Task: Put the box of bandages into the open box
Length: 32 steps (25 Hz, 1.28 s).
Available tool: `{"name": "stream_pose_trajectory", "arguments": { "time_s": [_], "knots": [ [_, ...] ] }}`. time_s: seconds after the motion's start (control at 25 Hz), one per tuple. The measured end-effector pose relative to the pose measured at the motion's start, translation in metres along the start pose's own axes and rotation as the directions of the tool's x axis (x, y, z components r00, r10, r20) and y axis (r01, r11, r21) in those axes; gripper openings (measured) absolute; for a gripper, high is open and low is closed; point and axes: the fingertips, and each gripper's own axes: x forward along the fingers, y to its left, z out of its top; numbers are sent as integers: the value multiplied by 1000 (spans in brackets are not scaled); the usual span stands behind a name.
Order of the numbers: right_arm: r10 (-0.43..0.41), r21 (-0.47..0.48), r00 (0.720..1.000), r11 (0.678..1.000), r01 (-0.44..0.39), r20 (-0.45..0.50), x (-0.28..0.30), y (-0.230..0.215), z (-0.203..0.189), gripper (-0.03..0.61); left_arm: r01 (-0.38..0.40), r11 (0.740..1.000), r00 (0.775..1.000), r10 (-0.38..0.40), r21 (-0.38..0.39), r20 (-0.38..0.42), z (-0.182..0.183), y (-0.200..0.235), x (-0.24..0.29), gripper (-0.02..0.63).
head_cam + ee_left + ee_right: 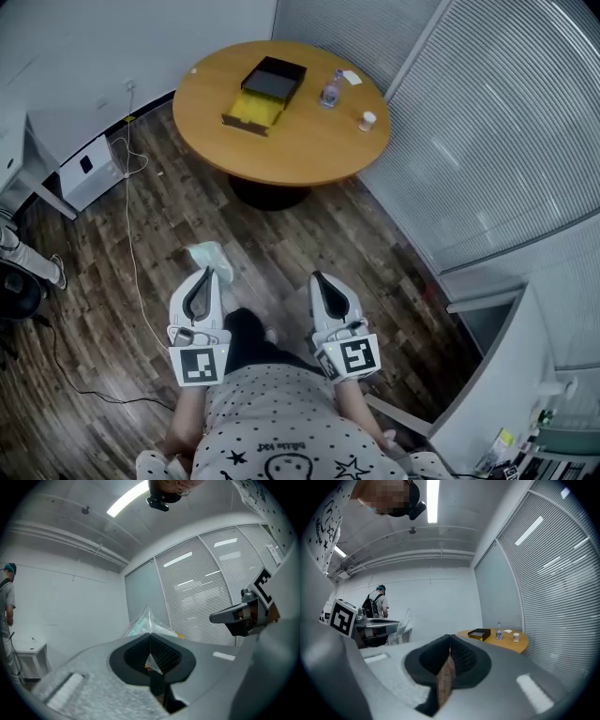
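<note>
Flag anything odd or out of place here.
A loose white cable trails across the floor, a possible trip hazard. The left gripper pinches a floppy clear bag by its edge only, so the grip looks slight. Nothing else stands out.

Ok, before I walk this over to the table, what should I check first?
1. Left tongs shut on the bandage pack: ok.
2. Right tongs shut, with nothing held: ok.
3. Open box stands open on the round table: ok.
4. Bottle and small white jar stand apart from the box: ok.
5. Enough room inside the box for the pack: cannot tell from here.
</note>
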Motion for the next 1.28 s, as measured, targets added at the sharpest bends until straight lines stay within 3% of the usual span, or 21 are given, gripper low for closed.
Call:
{"name": "stream_pose_trajectory", "arguments": {
  "time_s": [0.28, 0.56, 0.8, 0.92, 1.08, 1.2, 1.28],
  "knots": [
    [-26, 11, 1000, 1000, 26, -4, -2, -15, -3, 5, -4, 1000, 1000, 4, 11, 12, 10, -3, 5, 11],
    [-13, 20, 1000, 1000, 14, -19, 36, -29, -3, 5, -4, 1000, 1000, 4, 1, 5, 7, 12, 42, 11],
    [-1, 23, 999, 1000, 2, -39, 99, -37, -4, 5, 12, 1000, 1000, -12, 3, 9, 1, 43, 94, 11],
    [-1, 20, 999, 1000, 2, -32, 140, -36, 4, 5, 53, 997, 998, -55, 64, 22, 4, 66, 125, 11],
    [-9, 16, 1000, 1000, 10, -24, 195, -33, 20, 5, 90, 993, 995, -92, 72, 26, 9, 101, 167, 11],
    [-21, 16, 1000, 1000, 21, -20, 228, -31, 27, 5, 93, 996, 995, -94, 18, 29, 7, 126, 192, 11],
    [-33, 18, 999, 999, 34, -19, 245, -30, 26, 5, 109, 994, 994, -109, 25, 21, 0, 139, 205, 11]
  ]
}}
